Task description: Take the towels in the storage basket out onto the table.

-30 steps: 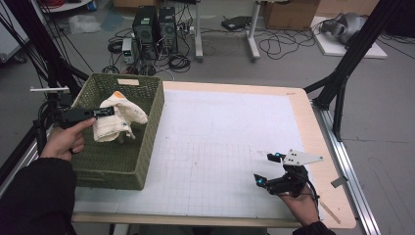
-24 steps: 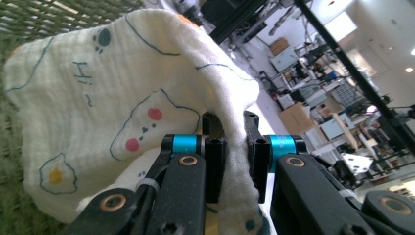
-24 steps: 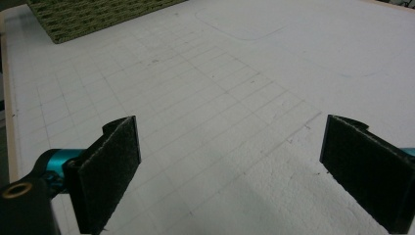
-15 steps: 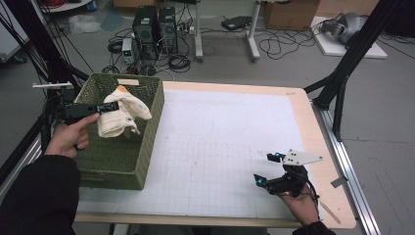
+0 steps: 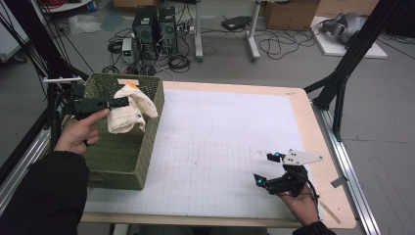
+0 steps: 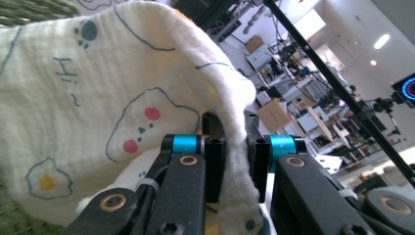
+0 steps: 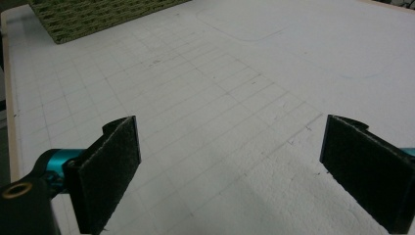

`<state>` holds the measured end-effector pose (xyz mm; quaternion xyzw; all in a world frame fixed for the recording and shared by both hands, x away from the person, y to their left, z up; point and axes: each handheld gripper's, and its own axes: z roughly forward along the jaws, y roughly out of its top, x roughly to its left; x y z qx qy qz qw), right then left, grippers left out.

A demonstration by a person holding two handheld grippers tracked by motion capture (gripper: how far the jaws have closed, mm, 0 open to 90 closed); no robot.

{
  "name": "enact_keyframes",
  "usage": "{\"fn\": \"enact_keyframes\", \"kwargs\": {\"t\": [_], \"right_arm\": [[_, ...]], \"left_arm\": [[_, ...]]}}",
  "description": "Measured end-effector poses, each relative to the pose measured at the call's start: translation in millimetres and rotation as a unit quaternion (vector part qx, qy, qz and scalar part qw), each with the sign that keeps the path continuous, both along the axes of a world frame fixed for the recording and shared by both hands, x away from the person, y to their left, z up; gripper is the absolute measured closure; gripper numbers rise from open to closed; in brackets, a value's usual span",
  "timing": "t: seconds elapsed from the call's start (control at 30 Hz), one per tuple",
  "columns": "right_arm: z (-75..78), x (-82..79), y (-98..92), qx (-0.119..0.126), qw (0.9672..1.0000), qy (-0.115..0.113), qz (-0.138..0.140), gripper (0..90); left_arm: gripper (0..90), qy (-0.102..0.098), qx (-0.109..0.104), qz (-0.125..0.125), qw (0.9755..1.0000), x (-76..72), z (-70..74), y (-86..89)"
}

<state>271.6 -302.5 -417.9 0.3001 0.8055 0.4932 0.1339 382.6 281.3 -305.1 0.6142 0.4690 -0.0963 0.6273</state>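
A cream cloth (image 5: 128, 111) printed with small cartoon figures hangs over the green woven basket (image 5: 119, 157) at the table's left. My left gripper (image 5: 122, 102) is shut on a fold of it and holds it above the basket's rim. In the left gripper view the cloth (image 6: 98, 107) drapes over both jaws, pinched between the pads (image 6: 215, 161). My right gripper (image 5: 265, 169) rests near the table's front right, held by a hand, open with nothing between its pads (image 7: 110, 171).
A white gridded mat (image 5: 220, 142) covers the wooden table (image 5: 320, 147). Black frame legs (image 5: 342, 78) stand at the right. Computers and cables (image 5: 156, 29) lie on the floor beyond the far edge.
The left gripper has carried the cloth up and to the right over the basket. The right gripper has stayed where it was.
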Motion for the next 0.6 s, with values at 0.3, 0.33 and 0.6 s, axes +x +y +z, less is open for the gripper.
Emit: {"fn": "enact_keyframes", "kwargs": {"t": [0.3,0.33,0.6], "right_arm": [[0.2,0.6,-0.1,0.000,1.0000,-0.002,0.002,7.1],[0.3,0.4,0.0,0.001,1.0000,-0.001,0.001,7.0],[0.6,0.2,-0.2,0.002,1.0000,-0.002,0.001,7.1]], "left_arm": [[82.3,-0.009,0.000,-0.026,0.9996,5.5,7.7,-27.6],[82.3,-0.008,0.002,-0.029,0.9995,6.3,8.0,-30.9],[82.3,-0.007,0.006,-0.048,0.9988,12.0,7.2,-55.0]]}}
